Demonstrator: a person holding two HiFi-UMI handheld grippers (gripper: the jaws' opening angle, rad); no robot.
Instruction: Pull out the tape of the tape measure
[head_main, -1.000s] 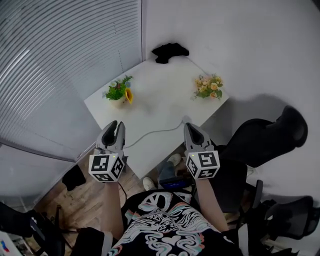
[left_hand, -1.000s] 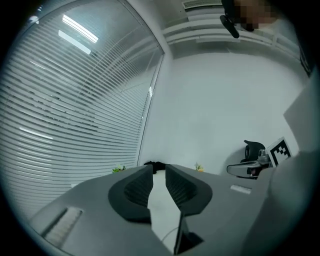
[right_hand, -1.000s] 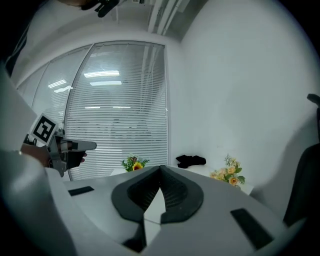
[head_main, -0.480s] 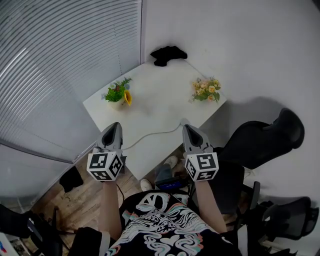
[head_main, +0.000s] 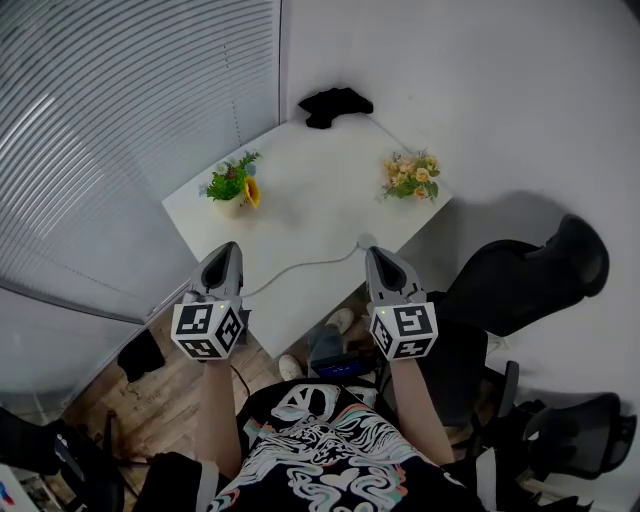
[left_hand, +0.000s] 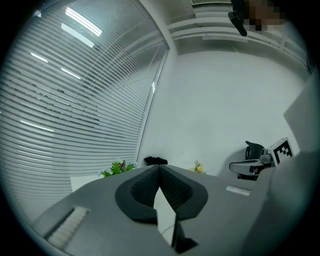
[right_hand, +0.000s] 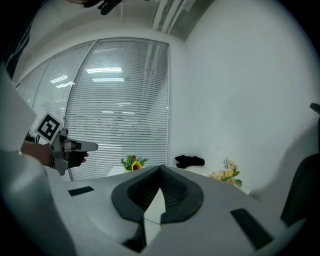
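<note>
White table (head_main: 300, 200) holds two flower pots, one yellow-flower pot (head_main: 233, 185) and one peach-flower pot (head_main: 411, 176), one black lump (head_main: 335, 104), and one thin white line (head_main: 300, 267) ending at a small round bit (head_main: 367, 241) by the near edge, maybe the tape measure. We hold two tongs, left tongs (head_main: 227, 250) and right tongs (head_main: 373, 253), both closed on nothing.

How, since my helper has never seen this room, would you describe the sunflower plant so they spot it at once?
Look at the white table in the corner beside the window blinds. On its edge nearest the blinds stands the sunflower plant: bushy green leaves with one yellow sunflower, unlike the pale peach bouquet on the opposite edge.
</note>
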